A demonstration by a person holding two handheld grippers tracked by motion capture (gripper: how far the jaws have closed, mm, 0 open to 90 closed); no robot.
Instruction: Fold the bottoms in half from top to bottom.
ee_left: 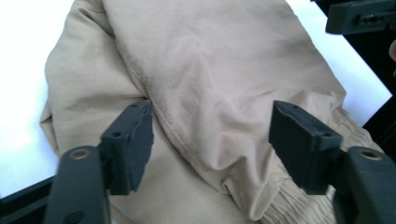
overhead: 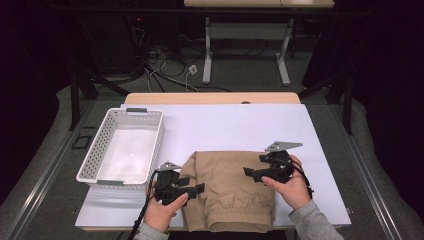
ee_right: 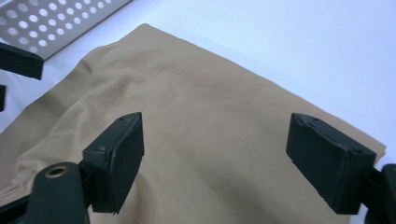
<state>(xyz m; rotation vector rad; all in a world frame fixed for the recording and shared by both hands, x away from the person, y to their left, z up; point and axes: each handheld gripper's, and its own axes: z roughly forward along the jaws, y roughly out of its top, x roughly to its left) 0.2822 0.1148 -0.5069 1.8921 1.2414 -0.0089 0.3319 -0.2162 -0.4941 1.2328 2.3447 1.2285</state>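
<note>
A folded tan garment [overhead: 227, 187] with an elastic hem lies on the white table cover [overhead: 240, 125] near the front edge. My left gripper [overhead: 200, 189] is at the garment's left edge, jaws pointing right over the cloth. In the left gripper view its jaws [ee_left: 212, 140] stand apart above a fold of the tan garment [ee_left: 210, 70], pressing on nothing. My right gripper [overhead: 248, 172] hovers over the garment's right part, jaws pointing left. Its own view has the right gripper [ee_right: 215, 158] wide open above the smooth tan garment [ee_right: 196, 116], nothing between the pads.
A white perforated basket [overhead: 95, 150] stands to the left of the garment, and its wall [ee_right: 56, 23] appears at the top left of the right gripper view. Bare white cover stretches behind and to the right of the garment. The table's front edge runs just below the hem.
</note>
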